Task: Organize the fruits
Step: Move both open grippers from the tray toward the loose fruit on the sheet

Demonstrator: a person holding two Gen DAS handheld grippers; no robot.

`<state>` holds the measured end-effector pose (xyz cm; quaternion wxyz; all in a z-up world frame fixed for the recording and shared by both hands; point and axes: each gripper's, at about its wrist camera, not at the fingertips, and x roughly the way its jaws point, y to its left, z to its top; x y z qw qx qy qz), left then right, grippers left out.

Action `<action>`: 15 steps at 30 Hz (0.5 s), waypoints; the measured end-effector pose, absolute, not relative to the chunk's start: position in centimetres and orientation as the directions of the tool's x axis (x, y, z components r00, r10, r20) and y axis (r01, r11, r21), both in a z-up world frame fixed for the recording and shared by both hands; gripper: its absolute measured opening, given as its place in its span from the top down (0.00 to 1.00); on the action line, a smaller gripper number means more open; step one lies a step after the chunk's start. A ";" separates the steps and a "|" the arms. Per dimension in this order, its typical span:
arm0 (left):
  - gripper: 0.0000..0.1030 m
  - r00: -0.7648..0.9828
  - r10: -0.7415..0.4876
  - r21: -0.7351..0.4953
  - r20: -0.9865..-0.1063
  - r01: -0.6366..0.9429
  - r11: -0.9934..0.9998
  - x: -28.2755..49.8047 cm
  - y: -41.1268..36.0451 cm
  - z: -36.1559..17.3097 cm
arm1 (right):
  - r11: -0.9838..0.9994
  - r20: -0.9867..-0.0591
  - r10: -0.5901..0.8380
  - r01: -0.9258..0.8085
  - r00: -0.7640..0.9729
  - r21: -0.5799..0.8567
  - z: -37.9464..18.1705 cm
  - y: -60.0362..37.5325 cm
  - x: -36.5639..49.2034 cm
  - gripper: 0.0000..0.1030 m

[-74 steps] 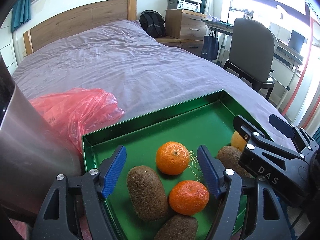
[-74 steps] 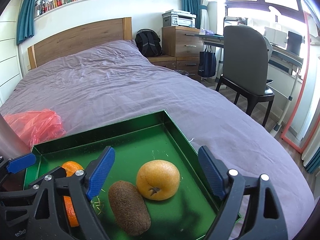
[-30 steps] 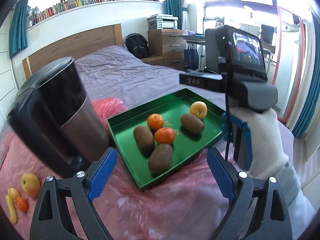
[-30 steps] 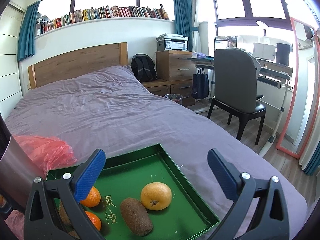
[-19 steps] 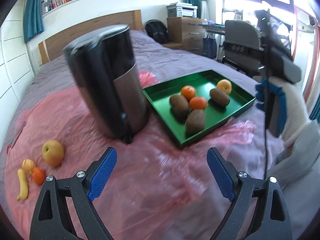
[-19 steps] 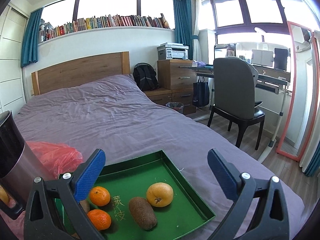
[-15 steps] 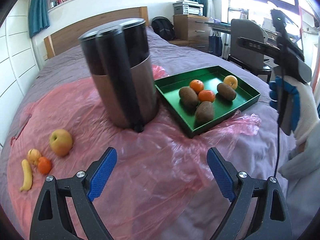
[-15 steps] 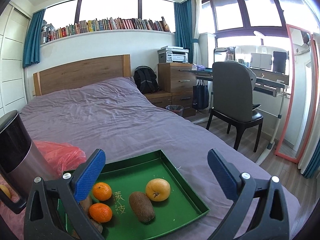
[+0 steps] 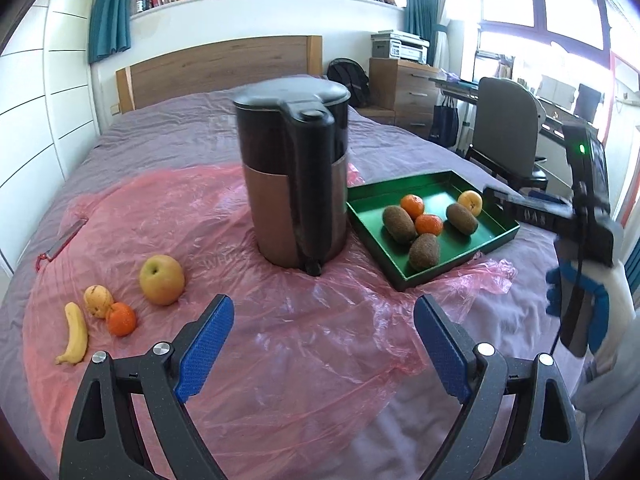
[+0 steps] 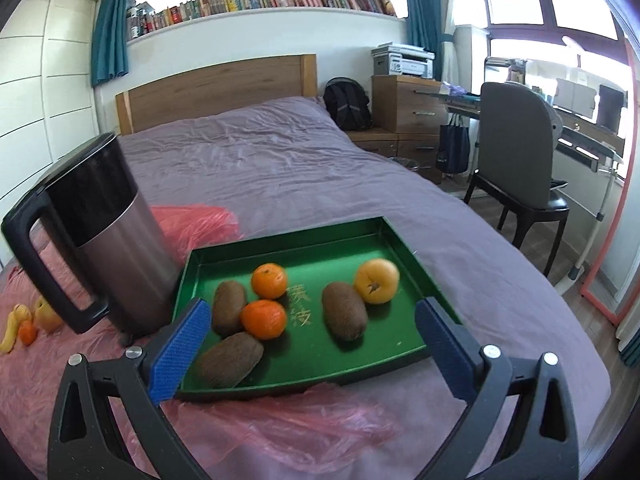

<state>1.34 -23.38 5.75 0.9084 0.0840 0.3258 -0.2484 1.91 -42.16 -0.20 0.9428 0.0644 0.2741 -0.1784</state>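
Note:
A green tray [image 9: 496,222] [image 10: 280,248] lies on the bed and holds three kiwis [image 10: 344,317], two tangerines [image 10: 269,281] and a yellow orange [image 10: 377,276]. On the pink plastic sheet [image 9: 280,320] at the left lie a yellow apple [image 9: 161,279], a small yellow fruit [image 9: 98,300], a tangerine [image 9: 121,319] and a banana [image 9: 77,333]. My left gripper [image 9: 322,348] is open and empty above the sheet. My right gripper [image 10: 312,340] is open and empty just before the tray's near edge; it also shows in the left wrist view [image 9: 560,216].
A black and steel kettle [image 9: 294,188] [image 10: 104,236] stands between the loose fruit and the tray. The bed's right edge drops to the floor by a chair [image 10: 516,160] and desk. A headboard [image 9: 216,68] lies at the far end.
Both grippers have pulled back from the tray, open and empty. The left one has swung left, bringing the kettle and the loose fruit into view.

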 end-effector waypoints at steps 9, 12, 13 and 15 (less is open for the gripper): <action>0.14 0.695 -0.310 -0.006 -0.648 0.402 0.916 1.1 -16.0 4.5 | 0.990 -0.655 -0.140 0.116 0.743 -0.080 -2.9 -31.2 -0.1 0.00; 0.14 0.704 -0.277 -0.016 -0.654 0.354 0.935 1.4 -13.2 4.0 | 0.995 -0.691 -0.080 0.021 0.718 -0.093 -3.7 -27.4 0.1 0.00; 0.14 0.707 -0.269 -0.017 -0.654 0.342 0.940 1.5 -12.6 3.9 | 0.996 -0.701 -0.060 -0.007 0.711 -0.093 -3.9 -26.3 0.2 0.00; 0.14 0.715 -0.251 -0.022 -0.653 0.313 0.950 1.7 -11.0 3.7 | 0.992 -0.714 -0.027 -0.071 0.699 -0.106 -4.0 -23.6 0.6 0.00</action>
